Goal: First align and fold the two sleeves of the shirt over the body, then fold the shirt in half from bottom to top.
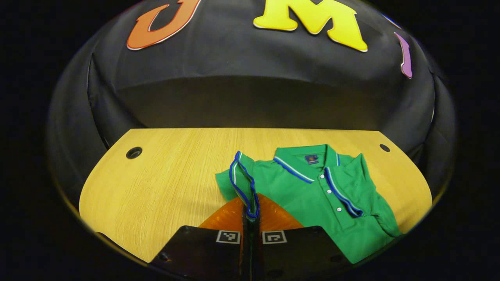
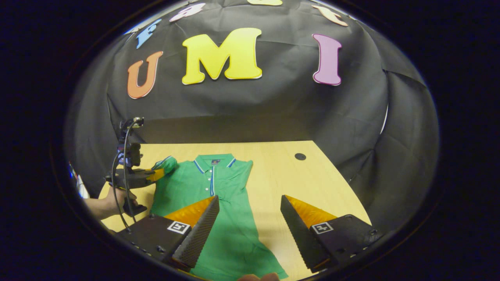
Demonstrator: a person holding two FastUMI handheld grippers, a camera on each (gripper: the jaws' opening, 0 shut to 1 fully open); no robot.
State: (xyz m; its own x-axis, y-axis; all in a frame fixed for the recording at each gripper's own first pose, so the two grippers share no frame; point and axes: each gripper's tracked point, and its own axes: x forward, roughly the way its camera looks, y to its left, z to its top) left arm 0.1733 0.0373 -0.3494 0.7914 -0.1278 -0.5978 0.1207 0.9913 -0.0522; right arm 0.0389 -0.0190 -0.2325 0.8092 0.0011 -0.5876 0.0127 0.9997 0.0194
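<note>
Wooden table (image 1: 164, 183) carries the shirt (image 1: 312, 199), lying flat. Step in hand: first sleeve fold. Left gripper (image 1: 250, 210) pinches the sleeve (image 1: 242, 179), raised at the shirt's left; next, carry it over the body. Right gripper (image 2: 250, 218) hangs wide above the shirt. Right gripper view adds a hand (image 2: 113, 203) left of the shirt.

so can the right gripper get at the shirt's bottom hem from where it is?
Probably yes: the right gripper is open above the shirt, nothing between its fingers and the cloth.
</note>
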